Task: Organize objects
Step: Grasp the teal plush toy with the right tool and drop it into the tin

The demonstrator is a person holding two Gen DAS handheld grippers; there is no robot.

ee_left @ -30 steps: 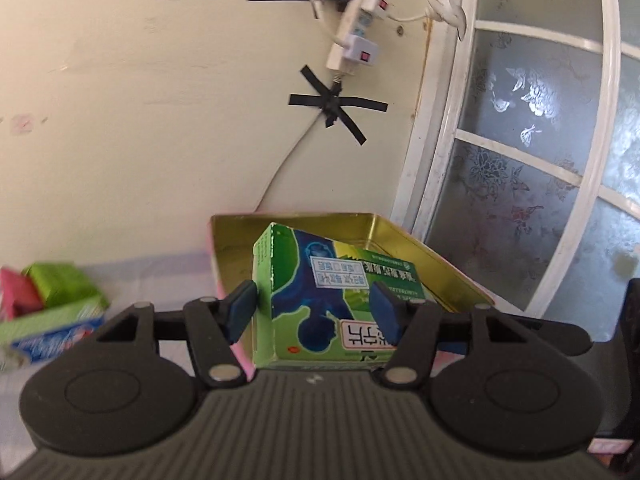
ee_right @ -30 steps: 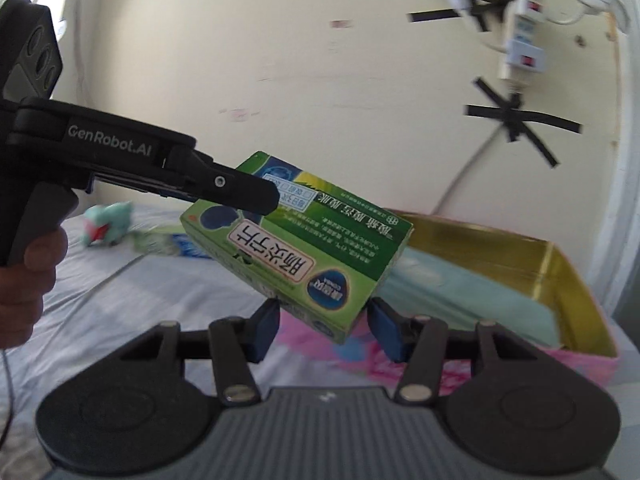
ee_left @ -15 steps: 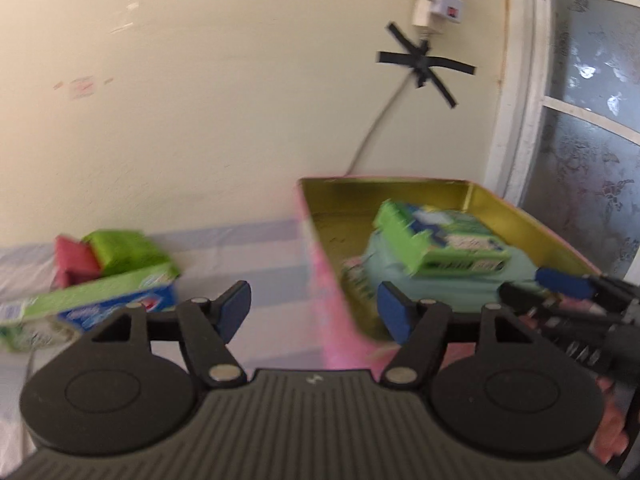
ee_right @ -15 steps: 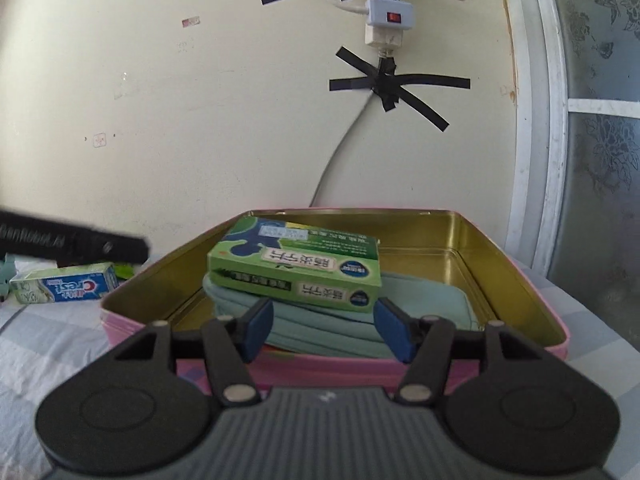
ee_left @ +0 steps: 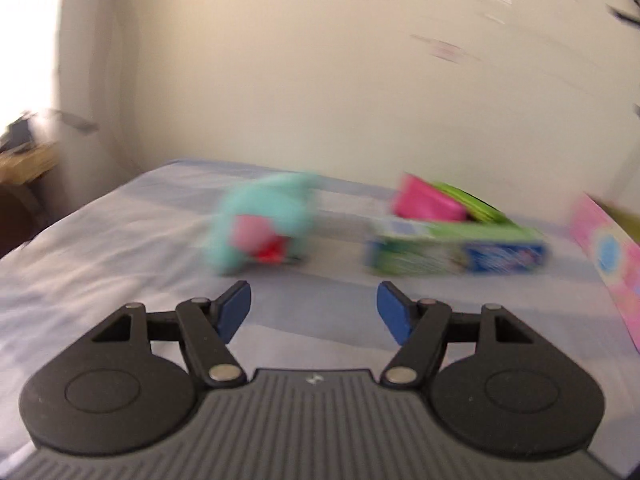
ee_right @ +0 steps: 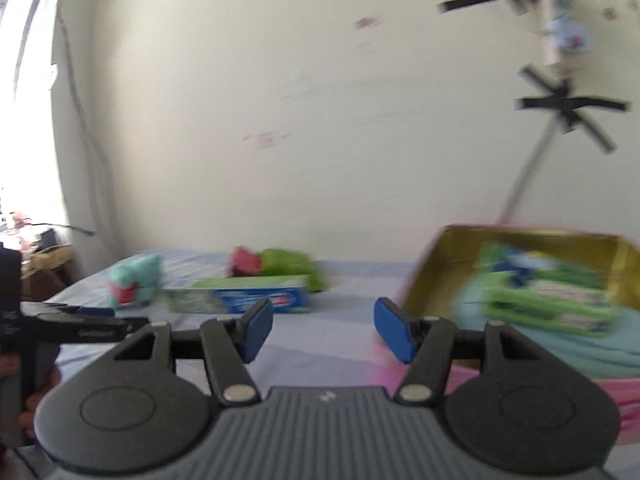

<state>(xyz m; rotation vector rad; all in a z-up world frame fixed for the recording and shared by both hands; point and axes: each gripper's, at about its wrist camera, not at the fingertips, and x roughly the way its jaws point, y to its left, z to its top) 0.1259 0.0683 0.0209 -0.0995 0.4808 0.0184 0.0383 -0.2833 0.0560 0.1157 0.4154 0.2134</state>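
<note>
The green medicine box (ee_right: 548, 294) lies on a folded teal cloth (ee_right: 576, 350) inside the pink tin (ee_right: 448, 248) with a gold inside, at the right of the right wrist view. The tin's pink wall (ee_left: 608, 252) also shows in the left wrist view. A toothpaste box (ee_left: 456, 252) (ee_right: 244, 298), a pink and a green packet (ee_left: 444, 204) (ee_right: 276, 262) and a teal plush toy (ee_left: 264, 228) (ee_right: 132, 280) lie on the bed. My left gripper (ee_left: 314, 310) is open and empty, facing the toy and toothpaste box. My right gripper (ee_right: 324, 330) is open and empty.
The bed has a pale striped sheet (ee_left: 100, 248). A cream wall stands behind, with a taped power strip and cable (ee_right: 560, 40). The left gripper's body (ee_right: 60, 328) shows at the left of the right wrist view. Both views are motion-blurred.
The left gripper let go of the green box, which now lies in the tin. Both grippers have swung left, away from the tin and toward the items on the bed.
</note>
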